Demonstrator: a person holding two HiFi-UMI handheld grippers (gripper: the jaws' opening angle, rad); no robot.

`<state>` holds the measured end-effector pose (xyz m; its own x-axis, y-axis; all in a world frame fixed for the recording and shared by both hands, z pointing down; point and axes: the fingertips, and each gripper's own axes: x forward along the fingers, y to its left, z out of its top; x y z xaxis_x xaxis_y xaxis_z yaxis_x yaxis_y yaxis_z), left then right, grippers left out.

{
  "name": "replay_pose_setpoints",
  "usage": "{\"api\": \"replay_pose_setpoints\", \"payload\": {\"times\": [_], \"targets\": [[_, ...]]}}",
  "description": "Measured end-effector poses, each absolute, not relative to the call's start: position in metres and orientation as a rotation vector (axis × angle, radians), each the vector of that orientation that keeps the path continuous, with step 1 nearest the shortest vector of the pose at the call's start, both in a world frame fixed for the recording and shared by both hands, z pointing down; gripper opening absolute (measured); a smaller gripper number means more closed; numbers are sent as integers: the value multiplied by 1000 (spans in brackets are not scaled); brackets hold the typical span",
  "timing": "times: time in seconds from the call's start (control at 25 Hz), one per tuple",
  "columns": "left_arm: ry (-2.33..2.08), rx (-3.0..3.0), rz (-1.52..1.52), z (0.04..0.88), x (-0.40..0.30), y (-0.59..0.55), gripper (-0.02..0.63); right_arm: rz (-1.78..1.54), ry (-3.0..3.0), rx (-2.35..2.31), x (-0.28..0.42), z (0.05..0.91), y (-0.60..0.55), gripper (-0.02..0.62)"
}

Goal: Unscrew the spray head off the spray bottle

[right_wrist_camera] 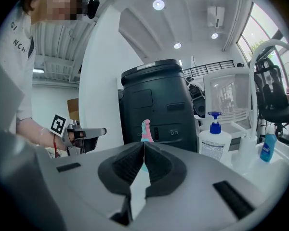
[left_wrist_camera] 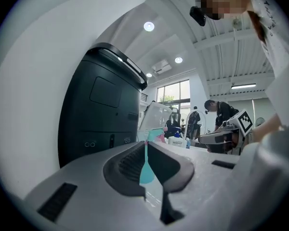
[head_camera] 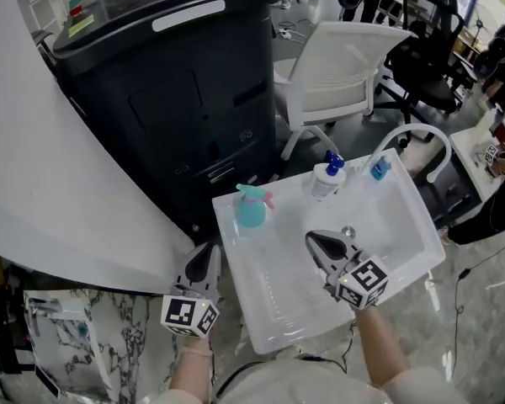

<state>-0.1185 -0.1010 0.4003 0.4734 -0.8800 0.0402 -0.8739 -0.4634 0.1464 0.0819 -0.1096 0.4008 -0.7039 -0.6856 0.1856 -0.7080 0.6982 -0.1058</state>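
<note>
Teal spray bottle (head_camera: 251, 210) stands upright at far-left of white tray (head_camera: 412, 225), long axis vertical, head on top. L gripper (head_camera: 207, 257) is nearer w/ bottle just far-right of it; from R gripper (head_camera: 318, 242) it's far-left. Both jaws closed, nothing held.

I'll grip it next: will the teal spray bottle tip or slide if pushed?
The teal spray bottle stands upright with its spray head jutting out on top, so a high push would probably tip it. Its small smooth body looks light and may slide on the glossy white tray.
</note>
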Motion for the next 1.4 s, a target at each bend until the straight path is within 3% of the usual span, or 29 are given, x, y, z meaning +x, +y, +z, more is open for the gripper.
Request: {"api": "replay_pose_setpoints", "payload": {"times": [0.36,0.48,0.68,0.92,1.12,1.4], "targets": [[-1332,2666,-47,413,-100,-135,13,237,-2753,1150,63,398,-133,74],[-1251,2702,-17,421,-88,-145,153,236,-2756,1143,58,397,-141,109],[-1196,2740,205,448,-65,-163,314,265,-2808,1081,42,392,-158,157],[-1277,2799,477,473,-41,-191,356,259,-2850,949,18,398,-188,207],[-1331,2806,591,487,-22,-204,397,247,-2893,806,-6,400,-199,207],[-1403,2763,681,499,-15,-222,400,221,-2929,687,-20,399,-207,190]]}}
